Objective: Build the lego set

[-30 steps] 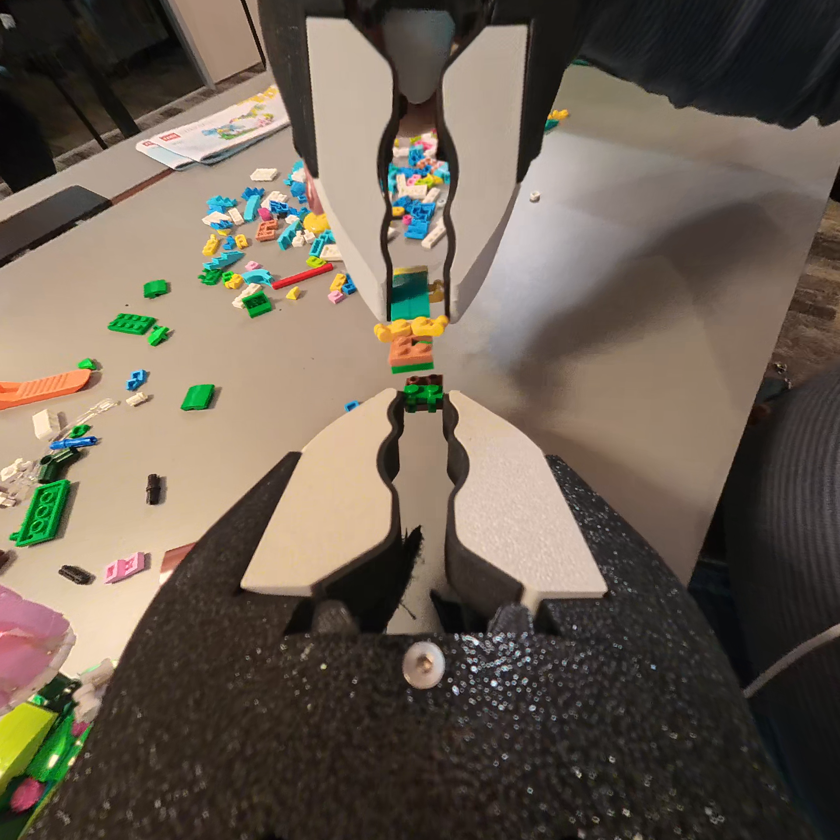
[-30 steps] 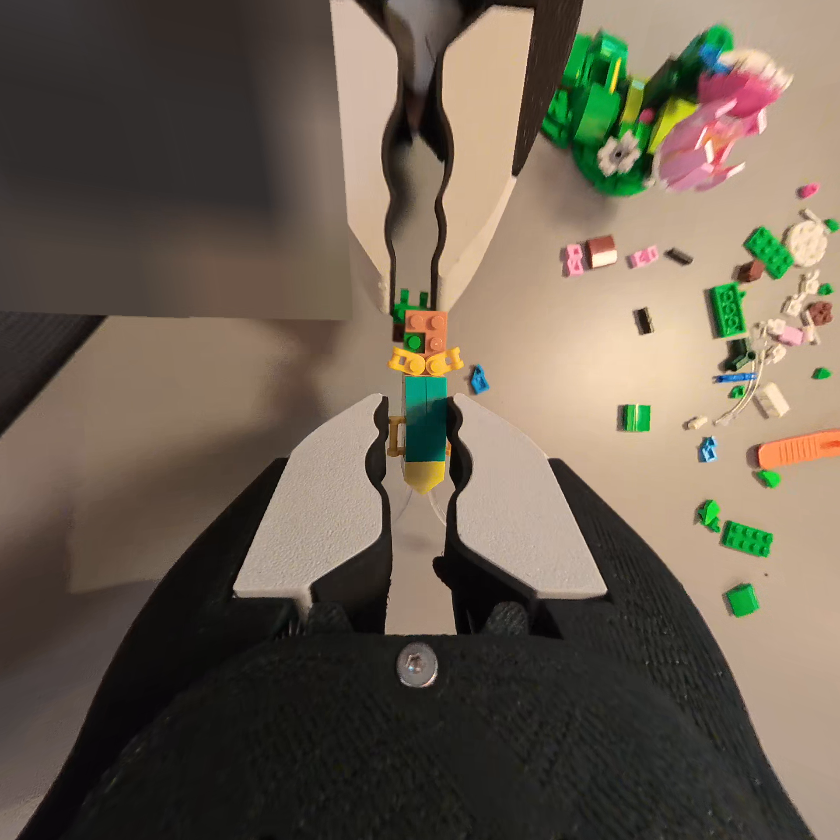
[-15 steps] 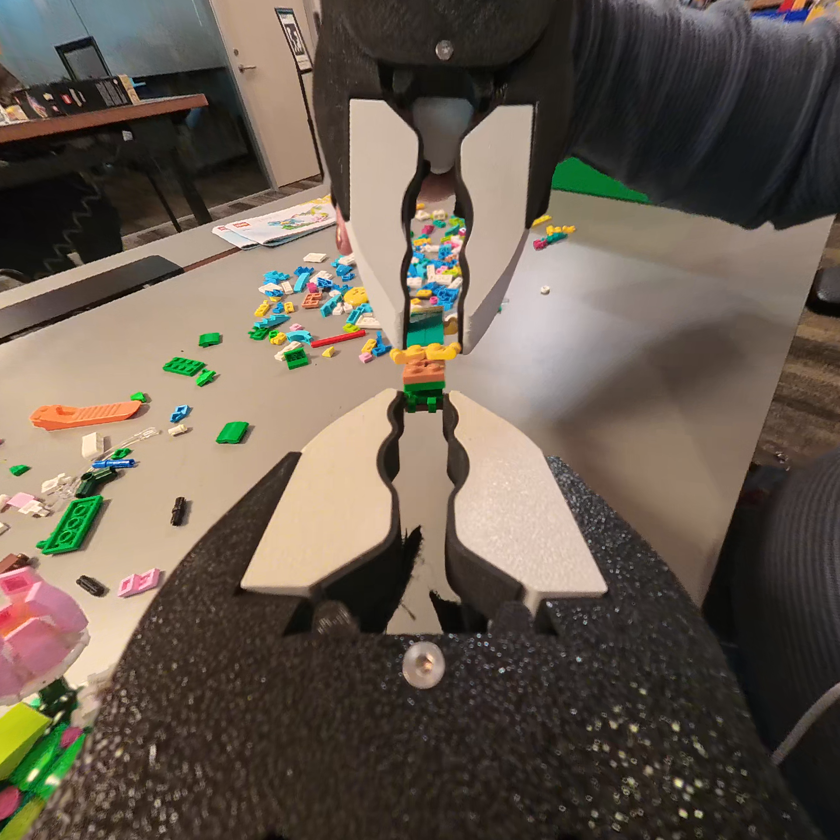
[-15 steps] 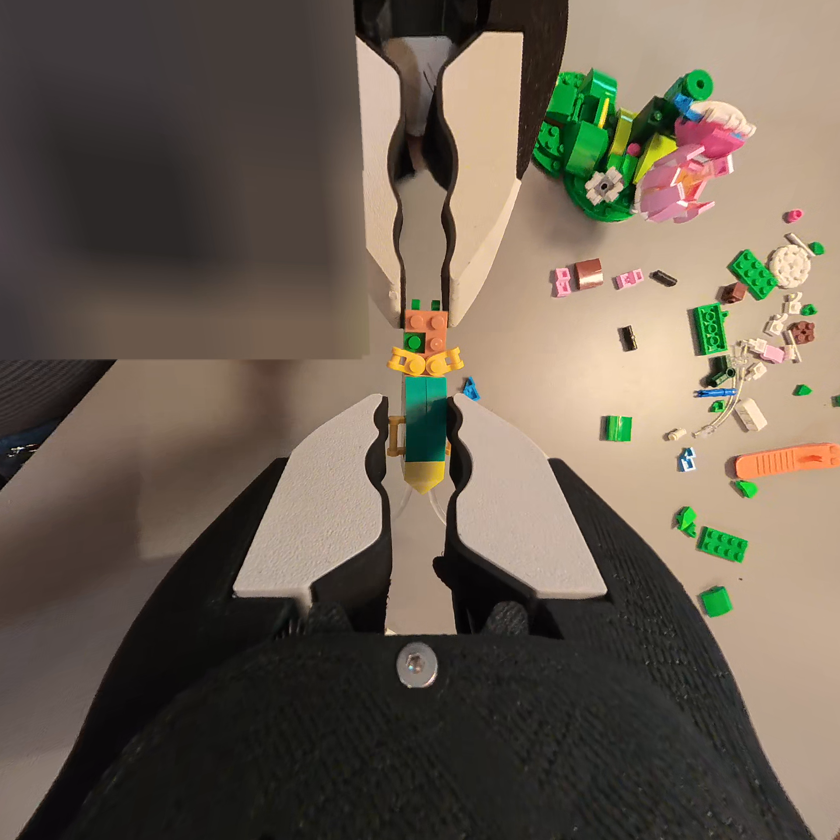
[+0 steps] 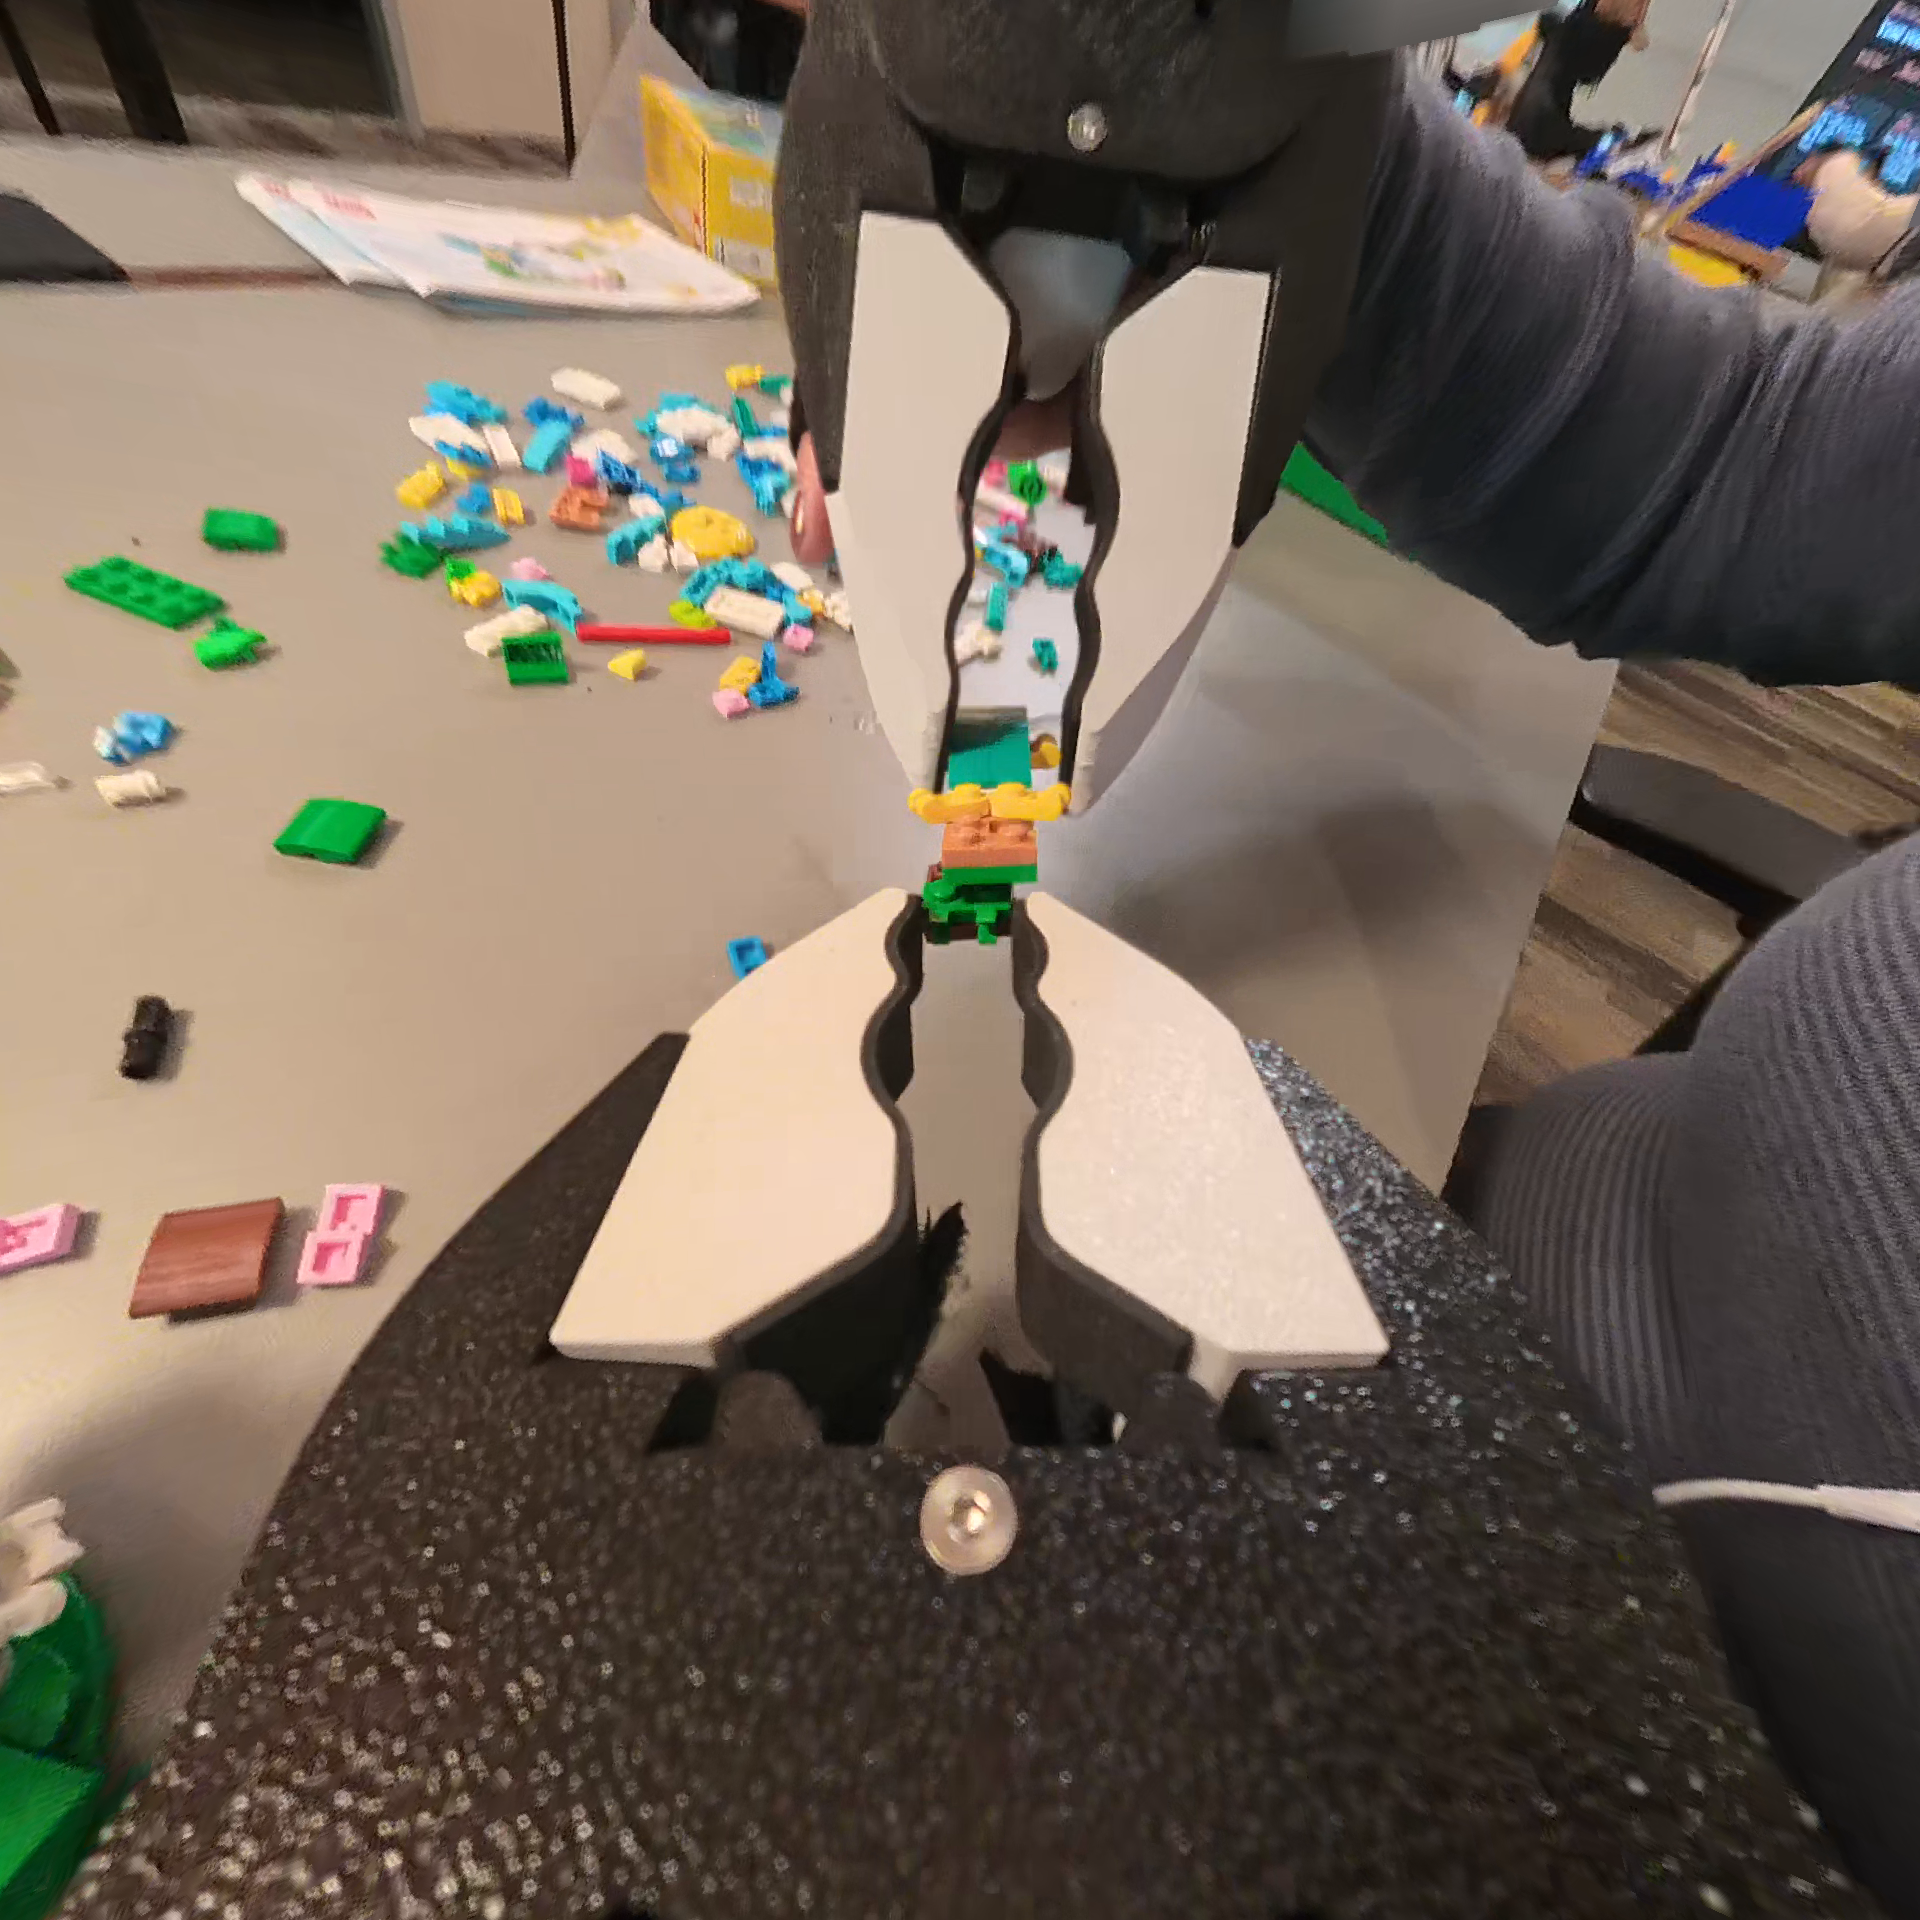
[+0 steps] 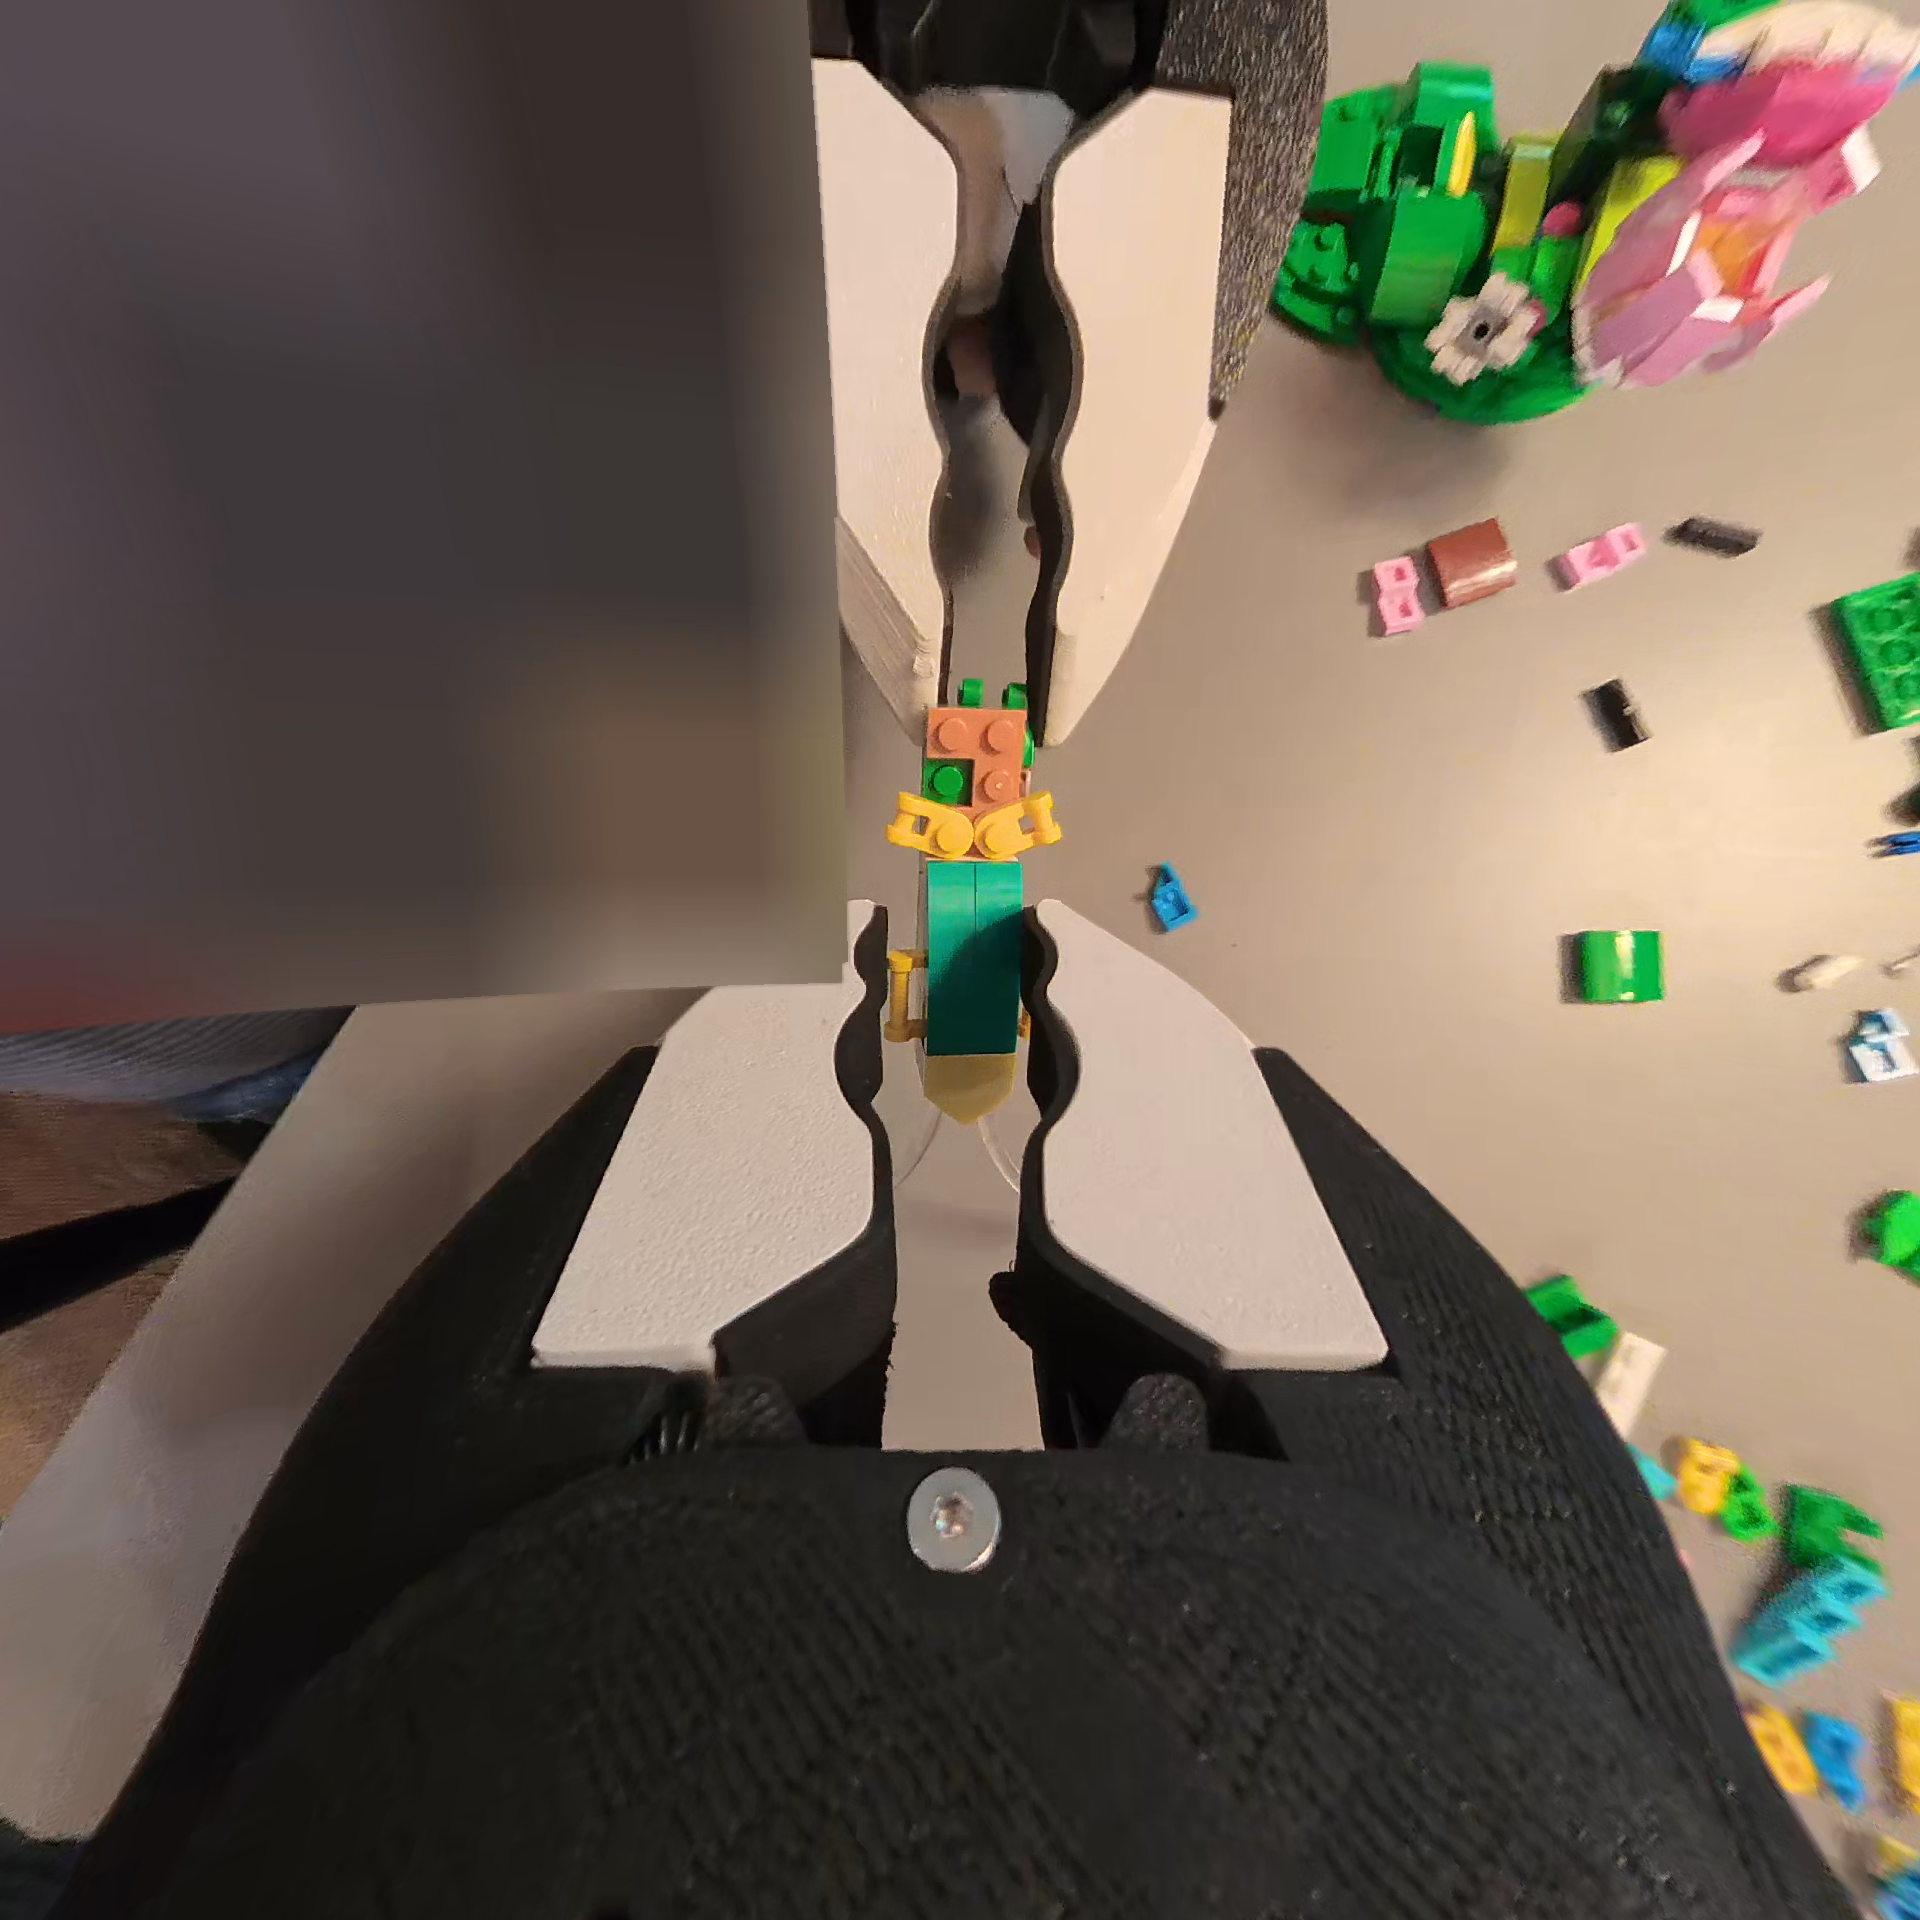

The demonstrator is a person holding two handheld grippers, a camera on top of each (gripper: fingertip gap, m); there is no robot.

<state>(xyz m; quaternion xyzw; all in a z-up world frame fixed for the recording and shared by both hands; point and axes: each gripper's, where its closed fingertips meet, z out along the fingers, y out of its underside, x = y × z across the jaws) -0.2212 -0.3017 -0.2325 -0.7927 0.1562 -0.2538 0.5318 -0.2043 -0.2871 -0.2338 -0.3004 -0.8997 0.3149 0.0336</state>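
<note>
Grippers (image 5: pixel 969 914) (both) gripping lego piece (image 6: pixel 975 821)

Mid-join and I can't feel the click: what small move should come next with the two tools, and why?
Probably press the left tool and right tool straight toward each other. The small green piece sits against the orange end of the teal assembly, both clamped and roughly aligned, but I can't tell if it's fully seated.

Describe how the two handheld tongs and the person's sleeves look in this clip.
Both the left tongs and right tongs have a black textured body, one silver screw, and two pale grey fingers with wavy black inner pads. The sleeve behind the right tongs is dark grey ribbed knit.
</note>
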